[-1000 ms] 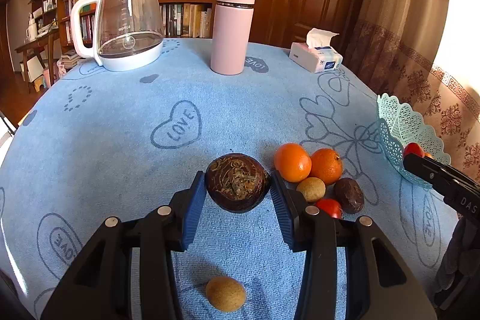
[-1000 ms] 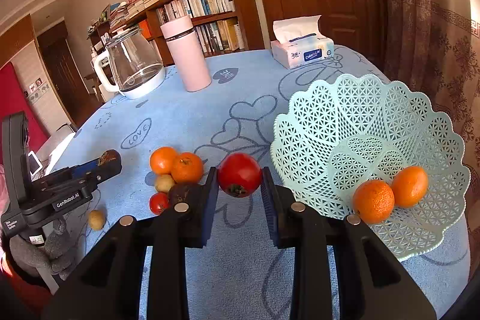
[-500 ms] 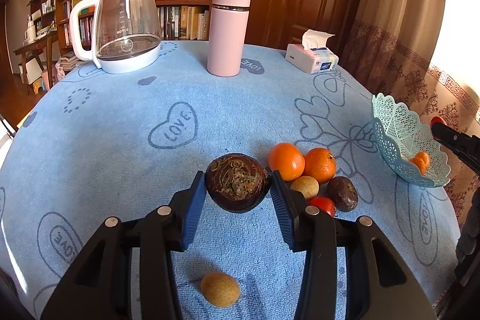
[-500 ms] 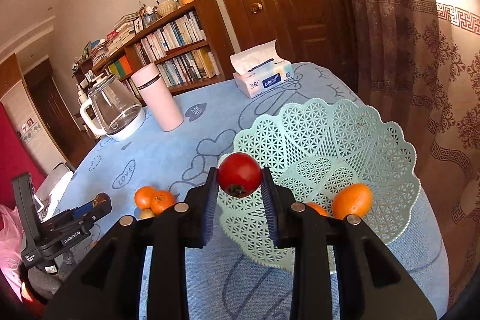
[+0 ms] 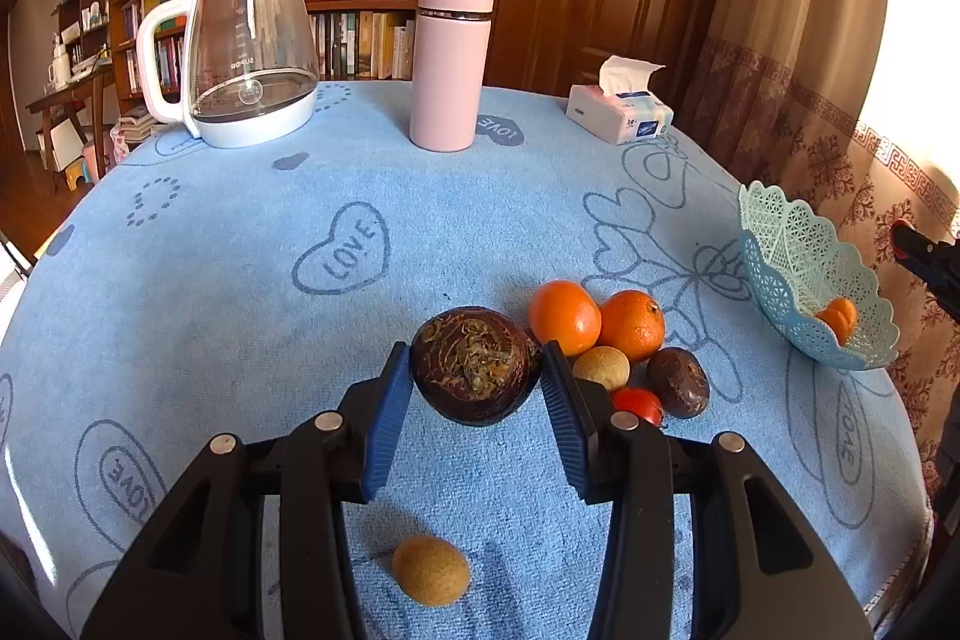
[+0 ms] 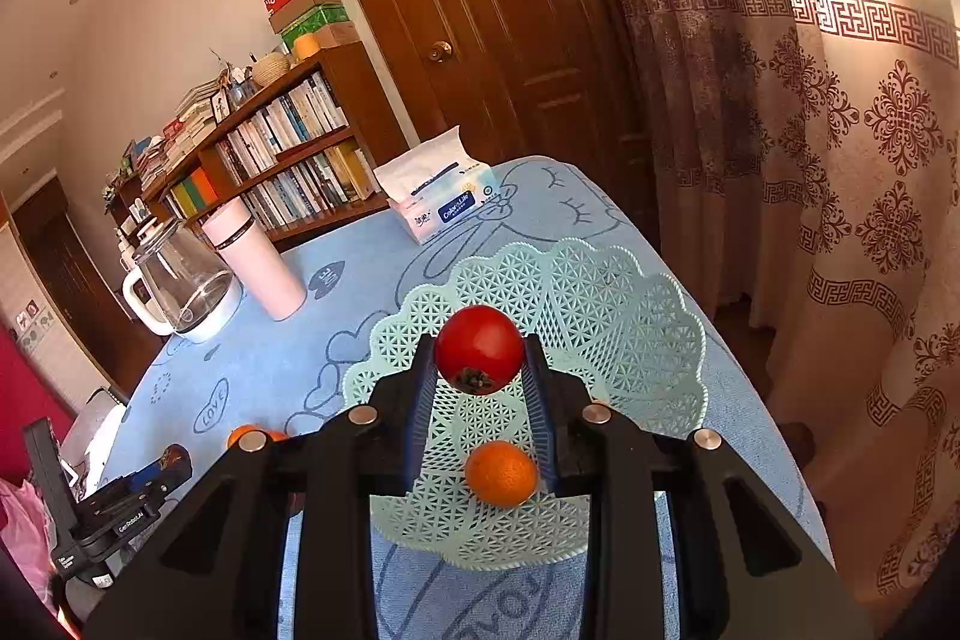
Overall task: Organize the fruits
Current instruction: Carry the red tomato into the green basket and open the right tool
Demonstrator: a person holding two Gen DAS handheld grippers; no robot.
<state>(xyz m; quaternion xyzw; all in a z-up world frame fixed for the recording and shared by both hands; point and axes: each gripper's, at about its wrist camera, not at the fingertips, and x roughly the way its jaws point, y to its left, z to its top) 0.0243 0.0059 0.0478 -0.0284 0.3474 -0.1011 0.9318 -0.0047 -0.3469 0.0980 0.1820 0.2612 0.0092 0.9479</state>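
Left wrist view shows the left gripper [image 5: 477, 382] with its blue-padded fingers [image 5: 387, 412] clamped on a dark brown round fruit [image 5: 474, 364], held above the blue desk [image 5: 240, 292]. Just right of it on the cloth lie two oranges [image 5: 564, 316], touching each other, with a small tan fruit [image 5: 602, 367], a small red fruit [image 5: 637, 403] and a dark oval fruit [image 5: 678, 381] bunched in front of them. Another tan fruit [image 5: 431, 570] lies alone near the bottom edge, between the gripper's arms. Farther back stand a glass kettle [image 5: 240, 58], a pink flask [image 5: 453, 61] and a tissue pack [image 5: 618, 112].

From the right wrist view, the right gripper [image 6: 479, 370] has its fingers closed on a red tomato [image 6: 479, 347], held over the pale green lattice basket [image 6: 630, 316] near the desk's right edge. An orange [image 6: 501, 472] rests in the basket's bottom, below the tomato.
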